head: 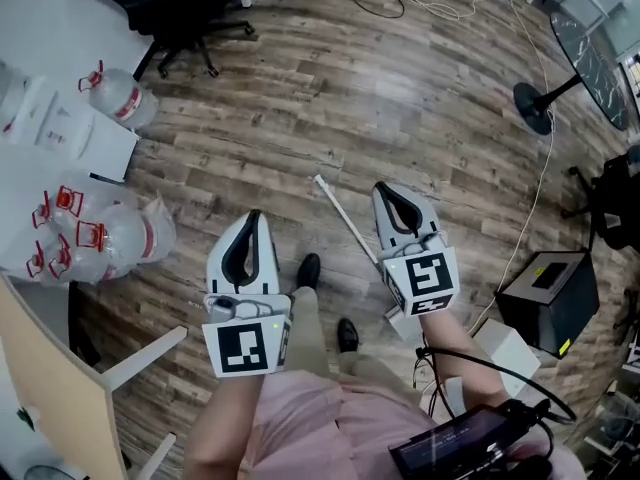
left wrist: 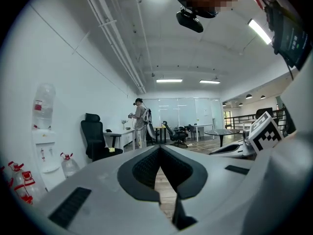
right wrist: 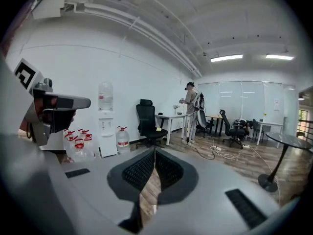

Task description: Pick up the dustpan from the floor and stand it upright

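Wood-plank floor, seen from the head view.

- 9 o'clock: cluster of water bottles near the wall.
- Left of centre: left tool is held above the floor. Its jaws are clenched tip to tip with nothing between them.
- Centre: the person's shoes are between the two tools.
- Right of centre: the dustpan lies flat on the floor. Its white handle points toward 11 o'clock, and the lower end is hidden under the right tool.
- Right tool: jaws clenched, empty, above the dustpan.
- 4 o'clock: black box on the floor.
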Action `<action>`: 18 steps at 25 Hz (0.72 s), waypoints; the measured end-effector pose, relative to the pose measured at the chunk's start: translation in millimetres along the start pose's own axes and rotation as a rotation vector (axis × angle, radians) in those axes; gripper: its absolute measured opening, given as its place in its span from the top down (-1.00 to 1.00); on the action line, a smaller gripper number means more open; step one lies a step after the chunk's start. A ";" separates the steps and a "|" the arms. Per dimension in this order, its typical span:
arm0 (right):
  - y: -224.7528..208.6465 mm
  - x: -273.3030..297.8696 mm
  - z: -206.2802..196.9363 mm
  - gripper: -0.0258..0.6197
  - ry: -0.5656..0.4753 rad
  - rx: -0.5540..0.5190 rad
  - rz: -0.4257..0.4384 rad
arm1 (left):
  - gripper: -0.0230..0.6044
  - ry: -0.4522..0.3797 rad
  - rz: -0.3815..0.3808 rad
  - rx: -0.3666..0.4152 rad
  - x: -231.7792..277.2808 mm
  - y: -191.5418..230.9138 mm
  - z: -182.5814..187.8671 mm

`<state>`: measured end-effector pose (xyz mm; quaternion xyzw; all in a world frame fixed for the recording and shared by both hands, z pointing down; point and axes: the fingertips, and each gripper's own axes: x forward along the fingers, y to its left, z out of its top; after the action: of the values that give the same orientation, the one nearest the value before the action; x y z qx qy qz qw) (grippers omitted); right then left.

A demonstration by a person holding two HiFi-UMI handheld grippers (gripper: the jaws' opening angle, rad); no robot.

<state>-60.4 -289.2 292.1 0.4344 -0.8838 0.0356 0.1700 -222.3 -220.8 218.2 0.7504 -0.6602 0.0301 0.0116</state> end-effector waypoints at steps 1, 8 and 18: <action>-0.5 7.6 -8.0 0.90 0.022 0.003 0.006 | 0.90 0.007 -0.003 -0.003 8.7 4.0 -4.6; -6.9 59.6 -57.5 0.90 0.099 0.013 0.030 | 0.90 0.096 -0.052 -0.004 61.6 14.9 -63.9; -2.4 117.3 -153.4 0.90 0.188 0.058 0.046 | 0.90 0.209 -0.130 -0.065 116.0 4.8 -167.3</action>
<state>-83.3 -347.0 475.0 0.4135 -0.8723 0.1056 0.2387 -217.4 -326.7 392.1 0.7837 -0.6059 0.0859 0.1069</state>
